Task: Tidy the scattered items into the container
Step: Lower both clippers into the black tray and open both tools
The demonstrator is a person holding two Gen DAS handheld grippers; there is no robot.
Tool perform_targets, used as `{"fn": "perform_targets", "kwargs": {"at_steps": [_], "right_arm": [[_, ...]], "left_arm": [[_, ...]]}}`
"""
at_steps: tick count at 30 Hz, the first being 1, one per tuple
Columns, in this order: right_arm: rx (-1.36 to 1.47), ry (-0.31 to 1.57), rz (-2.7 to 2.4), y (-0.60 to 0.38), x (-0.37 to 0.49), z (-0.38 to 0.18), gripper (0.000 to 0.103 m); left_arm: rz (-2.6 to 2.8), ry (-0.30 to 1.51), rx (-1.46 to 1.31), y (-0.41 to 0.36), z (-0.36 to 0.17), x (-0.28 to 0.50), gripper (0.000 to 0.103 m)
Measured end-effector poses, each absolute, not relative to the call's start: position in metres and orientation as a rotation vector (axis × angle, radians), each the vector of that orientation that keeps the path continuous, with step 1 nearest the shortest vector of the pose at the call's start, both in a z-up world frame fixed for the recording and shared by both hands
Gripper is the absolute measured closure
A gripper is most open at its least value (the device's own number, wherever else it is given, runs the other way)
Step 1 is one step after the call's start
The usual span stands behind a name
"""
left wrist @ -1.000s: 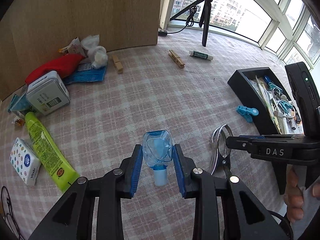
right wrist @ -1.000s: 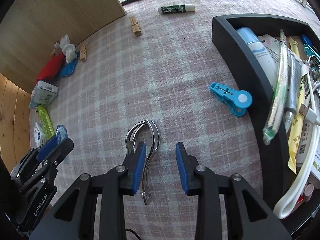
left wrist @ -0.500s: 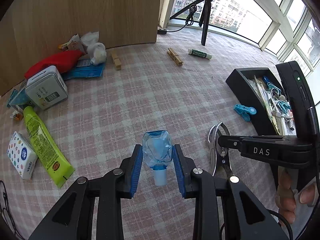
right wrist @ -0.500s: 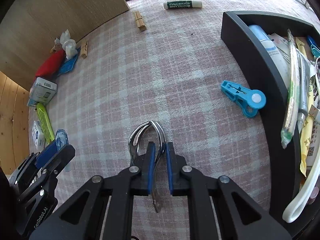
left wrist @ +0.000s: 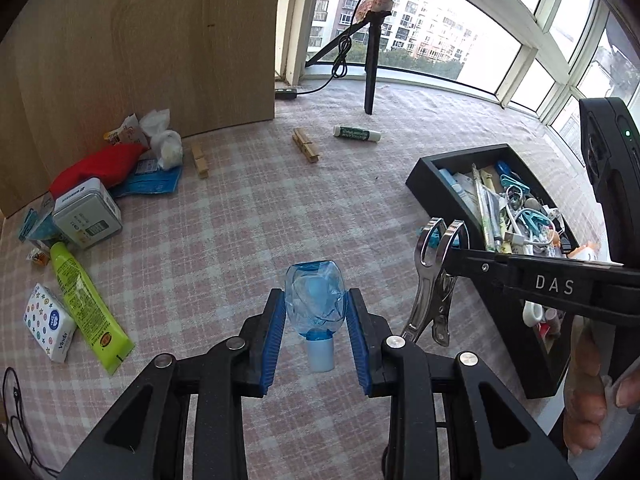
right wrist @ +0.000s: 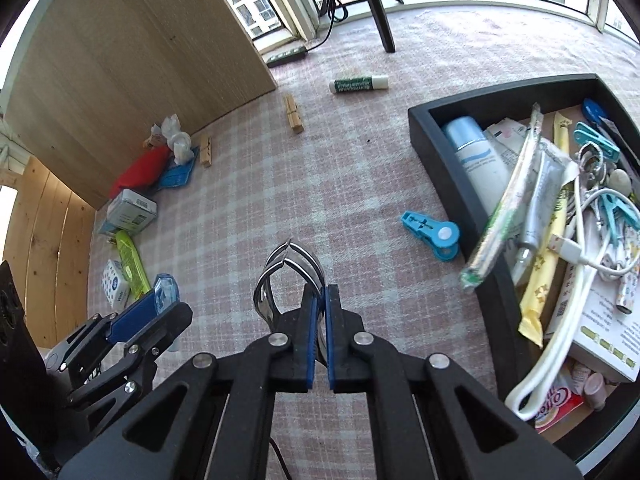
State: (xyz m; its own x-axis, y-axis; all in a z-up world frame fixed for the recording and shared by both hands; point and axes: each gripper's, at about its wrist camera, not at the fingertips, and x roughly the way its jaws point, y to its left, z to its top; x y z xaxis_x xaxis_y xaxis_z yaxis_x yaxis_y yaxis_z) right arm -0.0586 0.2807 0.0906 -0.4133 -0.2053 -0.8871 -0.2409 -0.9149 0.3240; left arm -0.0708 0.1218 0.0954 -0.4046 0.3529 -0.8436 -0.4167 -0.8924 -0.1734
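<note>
Lifted off the checked cloth since a second ago, the metal clip point(right wrist: 288, 276) sits pinched in the right hand-held gripper point(right wrist: 320, 304), black tray point(right wrist: 452, 168) just to its right; the left hand-held gripper point(left wrist: 316, 312) clamps a small blue bottle point(left wrist: 316, 300).

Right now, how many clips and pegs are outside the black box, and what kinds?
Wooden clothespegs: 2
Blue plastic peg: 1
Metal clip, held off the cloth by the right hand-held gripper: 1
Total: 4

Glossy metal clip point(right wrist: 288, 276), checked cloth point(right wrist: 340, 184)
</note>
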Motion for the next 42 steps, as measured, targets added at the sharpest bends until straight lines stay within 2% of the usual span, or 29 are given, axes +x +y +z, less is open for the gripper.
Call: {"fn": "perform_targets", "kwargs": {"at_steps": [15, 35, 37, 38, 39, 40, 41, 42], "right_arm": [[-1.491, 0.633, 2.589, 0.397, -0.03, 0.165, 0.099], [-1.42, 0.633, 2.491, 0.567, -0.005, 0.171, 0.099], [-1.437, 0.641, 2.511, 0.572, -0.006, 0.17, 0.096], [-1.446, 0.647, 2.51, 0.574, -0.007, 0.17, 0.087], [-1.443, 0.649, 2.499, 0.577, -0.006, 0.169, 0.074], [-1.426, 0.644, 2.498, 0.579, -0.005, 0.17, 0.069], [-1.406, 0.634, 2.508, 0.58, -0.004, 0.171, 0.062], [-1.395, 0.619, 2.513, 0.581, -0.004, 0.173, 0.061]], "left_arm": [[2.275, 0.134, -1.229, 0.237, 0.152, -0.054, 0.074], [2.168, 0.229, -1.164, 0.425, 0.165, -0.04, 0.074], [2.173, 0.237, -1.154, 0.435, 0.166, -0.039, 0.07], [2.182, 0.232, -1.157, 0.438, 0.166, -0.04, 0.063], [2.187, 0.219, -1.163, 0.44, 0.167, -0.04, 0.044], [2.19, 0.198, -1.153, 0.44, 0.169, -0.041, 0.04], [2.201, 0.193, -1.149, 0.441, 0.171, -0.041, 0.04], [2.213, 0.2, -1.147, 0.441, 0.172, -0.04, 0.04]]}}
